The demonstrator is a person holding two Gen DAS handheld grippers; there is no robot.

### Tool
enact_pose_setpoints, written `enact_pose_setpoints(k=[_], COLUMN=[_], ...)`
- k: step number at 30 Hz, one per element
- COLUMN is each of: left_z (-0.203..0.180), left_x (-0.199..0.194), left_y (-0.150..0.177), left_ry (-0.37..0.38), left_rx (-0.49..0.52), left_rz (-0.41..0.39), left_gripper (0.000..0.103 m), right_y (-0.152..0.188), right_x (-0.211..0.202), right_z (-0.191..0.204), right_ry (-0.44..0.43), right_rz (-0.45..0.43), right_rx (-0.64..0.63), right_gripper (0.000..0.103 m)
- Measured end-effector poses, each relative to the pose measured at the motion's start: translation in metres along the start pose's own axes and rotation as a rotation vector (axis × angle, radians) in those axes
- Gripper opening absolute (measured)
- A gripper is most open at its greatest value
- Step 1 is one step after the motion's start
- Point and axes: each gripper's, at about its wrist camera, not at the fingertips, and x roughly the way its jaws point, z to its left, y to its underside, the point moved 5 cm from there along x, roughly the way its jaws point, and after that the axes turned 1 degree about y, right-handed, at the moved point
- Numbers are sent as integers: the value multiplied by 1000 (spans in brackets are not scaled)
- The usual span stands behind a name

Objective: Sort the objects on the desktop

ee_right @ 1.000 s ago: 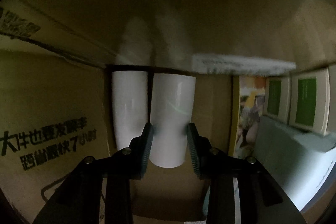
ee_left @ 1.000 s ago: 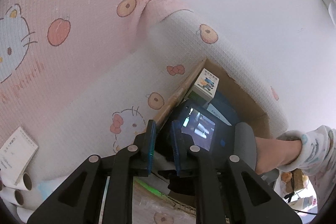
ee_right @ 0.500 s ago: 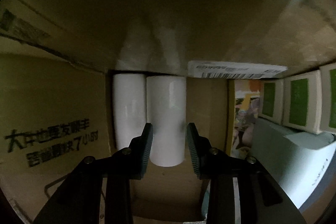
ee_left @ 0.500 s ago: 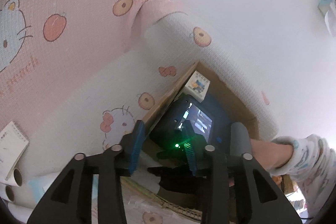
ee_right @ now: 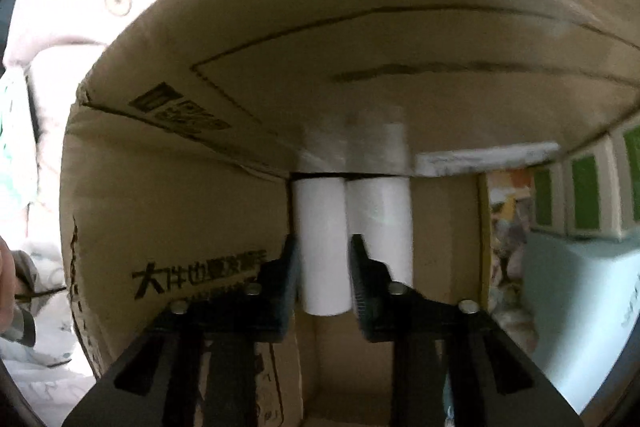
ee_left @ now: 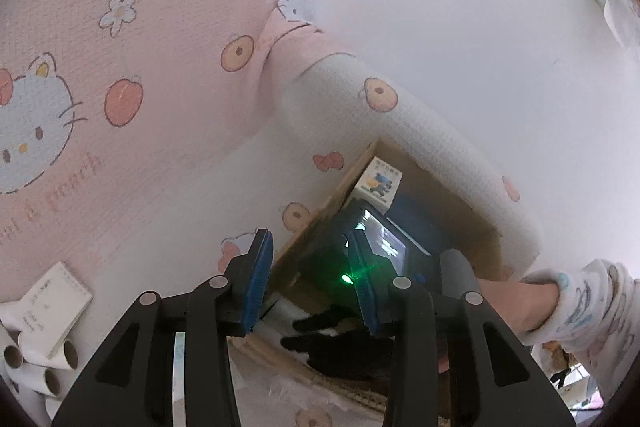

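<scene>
In the right wrist view my right gripper (ee_right: 322,273) is open and empty, inside a cardboard box (ee_right: 168,219). Two white paper rolls (ee_right: 324,243) (ee_right: 382,219) lie side by side on the box floor just beyond its fingertips; the left roll shows between the jaws, untouched. In the left wrist view my left gripper (ee_left: 310,283) is open and empty, held above the same box (ee_left: 448,195). The right gripper's body with its lit screen (ee_left: 384,239) sits in the box opening below it.
Small green-and-white boxes (ee_right: 584,195) and a printed card (ee_right: 504,223) stand at the box's right. A small picture box (ee_left: 379,183) stands at the box's back. Loose white rolls (ee_left: 44,375) and a notepad (ee_left: 52,307) lie at lower left on the pink Hello Kitty blanket (ee_left: 120,87).
My left gripper opened wide and lifted away. My right gripper let go of the right roll and drew back and left, so the box rim and blanket show.
</scene>
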Motion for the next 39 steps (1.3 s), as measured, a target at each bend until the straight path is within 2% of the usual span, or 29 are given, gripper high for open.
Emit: enact_pose_setpoints(k=[8,11,14,18,35,39], left_z=[11,14,12,9,6,6], left_x=[-1,-1,1,3,5,4], left_y=[7,8,9,9,19,19], left_ry=[24,26,29,30,53,55], left_rx=[-74,-90,-92,-83,-95,-95], left_rz=[30,36,38,50,85,84], left_gripper=[42,42,42,42,42,42], right_y=[-6,0,4,4,7,4], right_x=[15,25,29,29,26,24], right_z=[-11,-14,-14,-20,-40,-44], right_ry=[-52,-40,-34,-66,-78,-66], right_rz=[39,83,86,99,183,173], right_rx=[37,22,1,19,14,5], right_gripper=[17,11,8,8,8,8])
